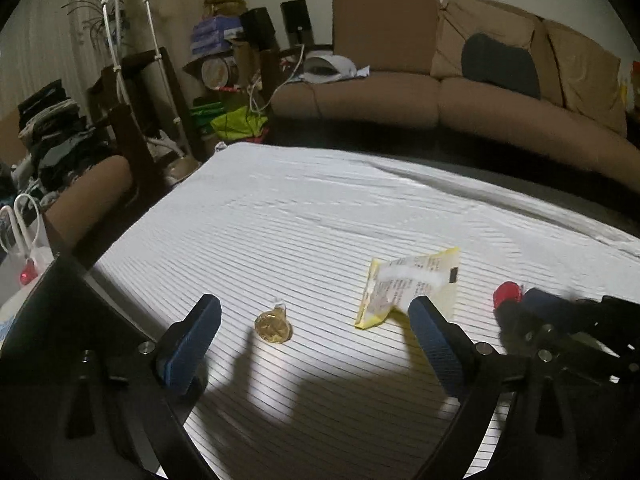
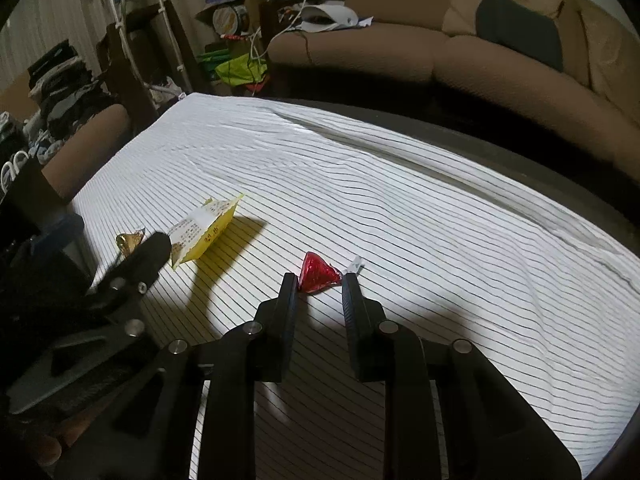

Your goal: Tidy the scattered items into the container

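Pinching a red foil candy (image 2: 317, 273), the right gripper (image 2: 320, 280); left gripper (image 1: 316, 316) gapes empty; yellow packet (image 1: 408, 292) print seems unreadable.

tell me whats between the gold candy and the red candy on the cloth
The yellow packet lies between the gold candy and the red candy on the striped cloth, clearest in the right wrist view.
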`<action>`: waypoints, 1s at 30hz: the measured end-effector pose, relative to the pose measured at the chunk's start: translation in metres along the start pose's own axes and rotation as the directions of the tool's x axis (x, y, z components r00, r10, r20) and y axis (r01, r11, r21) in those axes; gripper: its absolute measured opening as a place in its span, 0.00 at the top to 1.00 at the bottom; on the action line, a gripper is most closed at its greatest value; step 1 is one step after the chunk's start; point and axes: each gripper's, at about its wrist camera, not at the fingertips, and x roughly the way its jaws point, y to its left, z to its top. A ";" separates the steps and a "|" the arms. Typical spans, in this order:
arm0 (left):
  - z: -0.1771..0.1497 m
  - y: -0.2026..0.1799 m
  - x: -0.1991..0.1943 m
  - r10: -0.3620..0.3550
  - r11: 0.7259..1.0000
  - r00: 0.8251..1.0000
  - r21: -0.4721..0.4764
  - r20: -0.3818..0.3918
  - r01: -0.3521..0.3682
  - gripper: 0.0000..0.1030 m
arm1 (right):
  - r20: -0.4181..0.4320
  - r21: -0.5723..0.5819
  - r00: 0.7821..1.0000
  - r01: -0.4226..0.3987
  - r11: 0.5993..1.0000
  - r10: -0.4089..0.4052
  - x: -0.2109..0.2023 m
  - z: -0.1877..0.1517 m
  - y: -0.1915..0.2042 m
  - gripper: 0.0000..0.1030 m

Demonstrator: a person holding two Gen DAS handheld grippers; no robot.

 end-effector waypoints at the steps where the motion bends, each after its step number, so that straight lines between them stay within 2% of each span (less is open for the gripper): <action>1: 0.000 0.000 0.001 0.002 1.000 1.000 0.003 -0.007 -0.002 0.06 | 0.006 0.002 1.000 0.010 1.000 -0.010 0.000 0.001 0.000 0.79; 3: 0.000 0.002 0.006 -0.026 1.000 0.999 -0.005 -0.034 0.026 0.10 | 0.009 0.008 0.999 0.035 0.999 -0.035 0.001 0.002 0.001 0.78; 4: 0.000 0.005 0.008 -0.055 0.998 0.997 -0.021 -0.053 0.054 0.18 | 0.004 0.009 0.999 0.045 0.999 -0.045 0.002 0.003 0.002 0.77; 5: -0.001 0.011 0.013 -0.094 0.995 0.992 -0.050 -0.079 0.090 0.27 | -0.003 0.004 0.999 0.050 0.999 -0.050 0.004 0.003 0.003 0.73; 6: -0.003 0.016 0.019 -0.131 0.989 0.986 -0.088 -0.107 0.122 0.33 | -0.004 -0.007 0.999 0.053 0.999 -0.053 0.005 0.004 0.007 0.68; 7: -0.005 0.021 0.023 -0.155 0.983 0.980 -0.120 -0.128 0.140 0.46 | -0.001 -0.019 0.999 0.054 0.998 -0.054 0.005 0.004 0.010 0.66; 8: -0.006 0.024 0.026 -0.172 0.977 0.976 -0.147 -0.137 0.152 0.53 | 0.005 -0.034 0.998 0.056 0.998 -0.056 0.005 0.004 0.013 0.65; 9: -0.007 0.027 0.024 -0.180 0.974 0.976 -0.162 -0.125 0.159 0.55 | 0.012 -0.052 0.998 0.056 0.997 -0.055 0.004 0.004 0.017 0.65; 10: -0.008 0.028 0.025 -0.186 0.972 0.975 -0.168 -0.124 0.164 0.64 | 0.018 -0.064 0.999 0.052 0.997 -0.051 0.003 0.004 0.021 0.65; 12: -0.009 0.026 0.025 -0.184 0.973 0.975 -0.162 -0.126 0.163 0.73 | 0.021 -0.079 0.999 0.047 0.996 -0.046 0.003 0.003 0.025 0.65; 13: -0.010 0.024 0.025 -0.194 0.972 0.973 -0.156 -0.126 0.173 0.88 | 0.019 -0.081 0.999 0.048 0.996 -0.046 0.003 0.003 0.025 0.65; 14: -0.010 0.023 0.024 -0.200 0.972 0.972 -0.149 -0.128 0.180 0.92 | 0.018 -0.081 0.999 0.048 0.996 -0.047 0.003 0.003 0.026 0.67; 15: -0.011 0.023 0.024 -0.200 0.973 0.972 -0.146 -0.126 0.181 0.92 | 0.022 -0.076 0.999 0.040 0.996 -0.039 0.002 0.004 0.025 0.77; 17: -0.011 0.025 0.022 -0.215 0.970 0.970 -0.145 -0.118 0.197 0.97 | 0.038 -0.056 0.999 0.017 0.998 -0.015 -0.001 0.004 0.021 0.90; 20: -0.008 0.030 0.016 -0.243 0.962 0.966 -0.147 -0.090 0.228 0.98 | 0.112 0.009 0.994 0.003 1.000 -0.004 -0.015 0.004 0.007 0.90; 22: -0.003 0.035 0.008 -0.291 0.947 0.955 -0.160 -0.064 0.278 0.98 | 0.134 0.041 0.991 -0.027 0.999 0.022 -0.022 0.003 -0.002 0.90; 25: 0.006 0.047 -0.003 -0.419 0.893 0.907 -0.203 -0.042 0.403 0.98 | 0.150 0.078 0.988 -0.051 0.996 0.038 -0.028 0.002 -0.012 0.90; 30: 0.015 0.075 -0.012 -0.618 0.752 0.786 -0.307 -0.017 0.584 0.98 | 0.185 0.125 0.980 -0.102 0.987 0.077 -0.040 0.002 -0.027 0.90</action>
